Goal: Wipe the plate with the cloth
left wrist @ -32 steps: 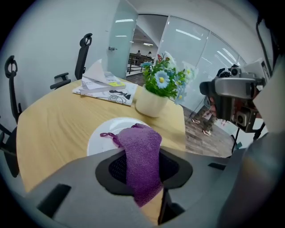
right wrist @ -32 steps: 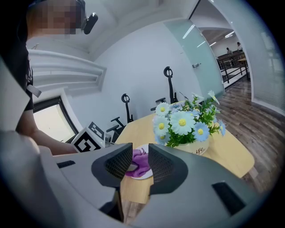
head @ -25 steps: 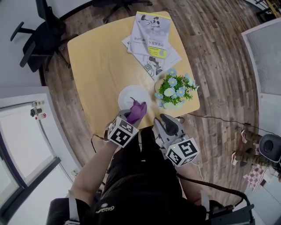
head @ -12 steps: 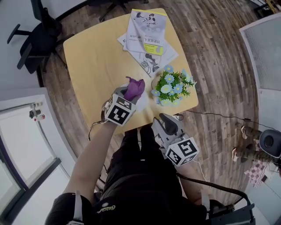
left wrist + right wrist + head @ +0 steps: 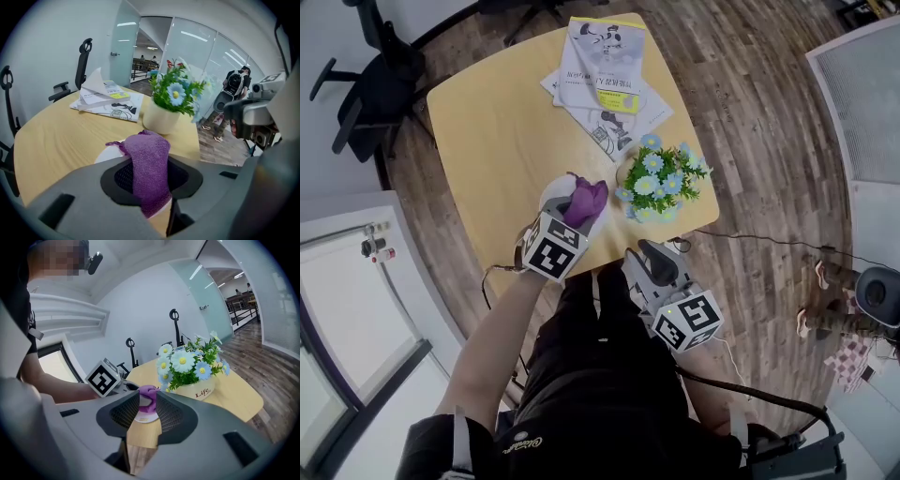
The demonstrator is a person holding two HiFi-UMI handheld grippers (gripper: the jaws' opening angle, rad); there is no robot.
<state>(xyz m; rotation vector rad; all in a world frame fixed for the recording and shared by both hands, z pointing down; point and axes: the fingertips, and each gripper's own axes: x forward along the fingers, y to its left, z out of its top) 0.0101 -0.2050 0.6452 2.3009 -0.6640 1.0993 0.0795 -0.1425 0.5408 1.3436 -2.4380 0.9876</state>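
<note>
While the left gripper (image 5: 574,217) clamps the purple cloth (image 5: 587,199) between its jaws, it reaches over the white plate (image 5: 553,190), which sits on the round wooden table (image 5: 497,122) close to the person's edge. Seen from the left gripper view, the jaws are closed onto the cloth (image 5: 150,161): a folded band of it runs down through the gap and a bunched end sticks up past the tips. Only a pale sliver of the plate (image 5: 108,153) shows to the left of it. Whether the cloth presses on the plate or hangs just above it I cannot tell.

Just to the right of the plate stands a cream flower pot (image 5: 630,178) with blue and white daisies. Beyond it, on the far side of the table, lies a stack of booklets (image 5: 602,70).

Off the table's near edge, the right gripper (image 5: 649,255) hangs over the wooden floor (image 5: 769,141) by the person's lap, well apart from the plate. Its jaws stand a narrow gap apart with nothing held between them; through that gap the right gripper view shows the distant cloth and plate, with the left gripper's marker cube (image 5: 104,377) beside them. A black office chair (image 5: 370,89) stands left of the table
</note>
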